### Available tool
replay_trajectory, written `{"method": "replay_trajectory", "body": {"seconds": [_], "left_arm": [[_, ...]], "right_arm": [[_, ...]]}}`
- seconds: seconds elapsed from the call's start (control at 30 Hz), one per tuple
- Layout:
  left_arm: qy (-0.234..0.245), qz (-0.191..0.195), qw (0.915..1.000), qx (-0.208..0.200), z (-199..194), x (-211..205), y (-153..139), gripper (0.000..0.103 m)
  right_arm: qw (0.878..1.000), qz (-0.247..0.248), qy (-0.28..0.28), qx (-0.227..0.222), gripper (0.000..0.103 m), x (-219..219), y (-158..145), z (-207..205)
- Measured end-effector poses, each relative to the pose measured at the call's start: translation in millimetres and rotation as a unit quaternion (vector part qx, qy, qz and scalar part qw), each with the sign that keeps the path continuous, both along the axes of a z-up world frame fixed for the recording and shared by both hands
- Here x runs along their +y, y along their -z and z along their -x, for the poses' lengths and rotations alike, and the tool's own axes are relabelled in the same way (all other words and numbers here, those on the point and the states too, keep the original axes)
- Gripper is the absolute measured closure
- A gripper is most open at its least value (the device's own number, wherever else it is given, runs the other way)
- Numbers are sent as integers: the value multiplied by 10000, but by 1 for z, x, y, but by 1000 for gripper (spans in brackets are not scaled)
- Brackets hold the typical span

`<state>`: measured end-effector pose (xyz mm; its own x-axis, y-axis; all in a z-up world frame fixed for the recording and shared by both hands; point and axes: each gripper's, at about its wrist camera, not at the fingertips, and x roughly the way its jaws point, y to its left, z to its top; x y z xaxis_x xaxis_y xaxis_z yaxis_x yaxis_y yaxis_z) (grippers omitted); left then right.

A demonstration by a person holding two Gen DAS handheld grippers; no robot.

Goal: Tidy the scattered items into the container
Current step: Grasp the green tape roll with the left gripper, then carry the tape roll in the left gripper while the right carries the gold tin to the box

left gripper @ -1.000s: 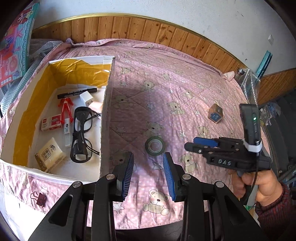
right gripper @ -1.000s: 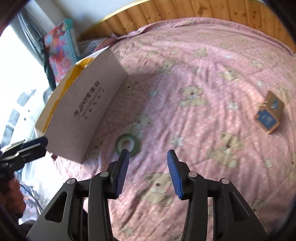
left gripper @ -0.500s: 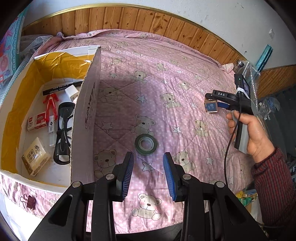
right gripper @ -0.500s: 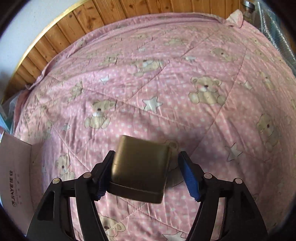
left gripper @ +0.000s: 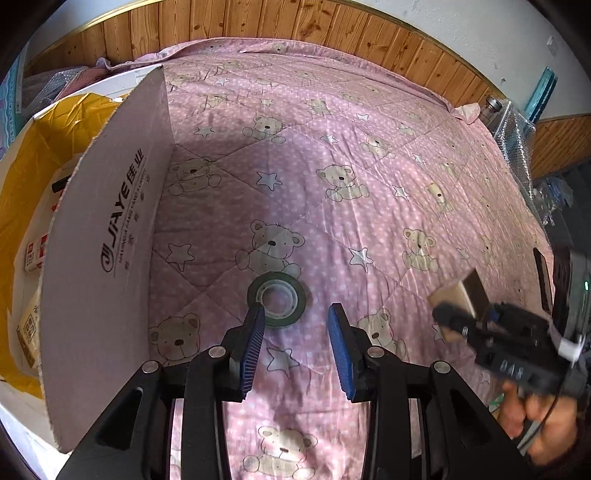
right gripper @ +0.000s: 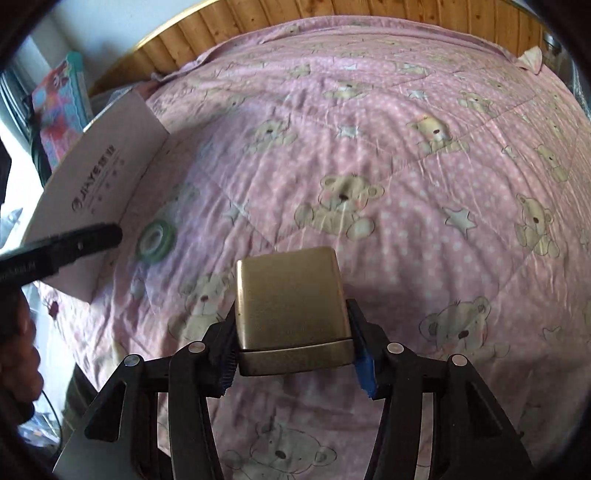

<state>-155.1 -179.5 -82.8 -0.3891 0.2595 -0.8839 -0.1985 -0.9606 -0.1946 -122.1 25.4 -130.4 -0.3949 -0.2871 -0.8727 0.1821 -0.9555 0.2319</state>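
Observation:
A dark green tape roll (left gripper: 277, 299) lies flat on the pink bear quilt (left gripper: 332, 166). My left gripper (left gripper: 295, 325) hovers just in front of it, open, its left fingertip near the roll's rim. My right gripper (right gripper: 291, 325) is shut on a small gold box (right gripper: 291, 306), held above the quilt. In the left wrist view that box (left gripper: 458, 295) and the right gripper (left gripper: 465, 321) show at the right edge. The cardboard box (left gripper: 103, 240) stands to the left, its tall flap hiding most of its inside. The tape roll (right gripper: 155, 238) looks blurred in the right wrist view.
Inside the box I see a red-and-white packet (left gripper: 35, 251), a tissue pack (left gripper: 29, 321) and a black pen (left gripper: 61, 182). A hand (left gripper: 546, 424) grips the right tool. Wooden panelling (left gripper: 295, 18) rims the bed's far side. A bottle (left gripper: 493, 107) stands far right.
My left gripper has moved forward, close to the tape roll. The right gripper closed on the gold box, lifted it and carried it nearer and leftward.

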Motion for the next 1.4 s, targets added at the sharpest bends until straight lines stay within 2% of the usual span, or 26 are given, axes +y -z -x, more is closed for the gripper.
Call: {"method": "replay_trajectory", "body": {"seconds": [0.07,0.13,0.23,0.3,0.33,0.4,0.5,0.63,0.7,0.8,1.0,1.2,1.4], "left_arm": [[-86,105,9999,-41,6,4,10,56],[4,16,10000,-75,10,7,20,48],[-149,338,9990,-250,17,6,43,47],[-241,192,9987,-412,16,0,55,48],[-254,119,9993,-262,12,-3,53,48],[-276,85,9991,-305,10,-8,53,51],[-353,-30,9991,-233,5,-16,44,50],[-266,163,9995,-77,15,-5,41,47],[-197,268,9994,-69,20,4,47,51],[-61,695,9976,8,17,14,49,54],[5,579,9983,-24,4,16,40,54],[-18,631,9980,-28,9,15,51,54],[101,666,9977,94,-1,12,42,54]], "right_arm": [[9999,-53,110,80,46,2,1,-4],[9998,3,159,75,46,6,-1,-6],[9998,2,155,115,46,6,-3,-5],[9998,83,145,95,46,8,-3,-4],[9997,103,164,114,46,9,-3,-5],[9997,135,140,166,46,8,-8,-8],[9993,53,131,348,46,6,-17,-11],[9983,-62,117,576,46,5,-25,-14],[9985,-10,62,547,51,5,-25,-15],[9985,-32,-19,550,51,4,-27,-18],[9983,-18,-18,588,50,3,-25,-22],[9984,97,51,552,51,8,-23,-25],[9982,95,53,585,52,7,-31,-33]]}}
